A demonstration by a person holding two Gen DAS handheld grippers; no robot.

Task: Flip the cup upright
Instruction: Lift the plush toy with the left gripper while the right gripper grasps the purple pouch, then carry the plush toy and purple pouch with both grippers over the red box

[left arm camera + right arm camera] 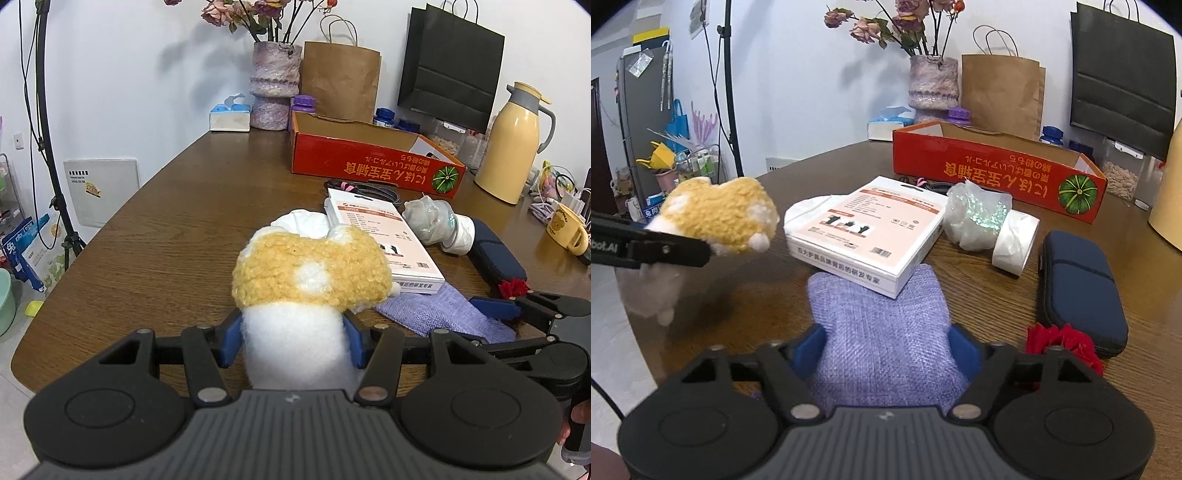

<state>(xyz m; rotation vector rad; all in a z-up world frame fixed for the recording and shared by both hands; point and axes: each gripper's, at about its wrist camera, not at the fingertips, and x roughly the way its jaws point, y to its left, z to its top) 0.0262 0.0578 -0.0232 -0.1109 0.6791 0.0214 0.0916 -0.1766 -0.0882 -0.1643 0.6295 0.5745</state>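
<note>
1. The left wrist view shows the left tool (293, 332) clamped on the white body of a fluffy white and yellow plush toy (310, 269), blue pads pressed into both sides.
2. Only that view shows the yellow ceramic cup with a bear face print (565, 229). It stands mouth up on the brown wooden worktop (166, 221), far off to the left tool's right and well apart from both tools.
3. The right wrist view shows the right tool (888, 343) with a purple knitted cloth (879, 325) lying between its fingers. The pads sit at the cloth's two edges, and I cannot tell whether they squeeze it.
4. Ahead of the right tool, a flat white cardboard box (864, 236) rests its near corner on the cloth's far end.
5. This view also catches the plush toy from the side, held clear above the worktop to the right tool's left.
</note>
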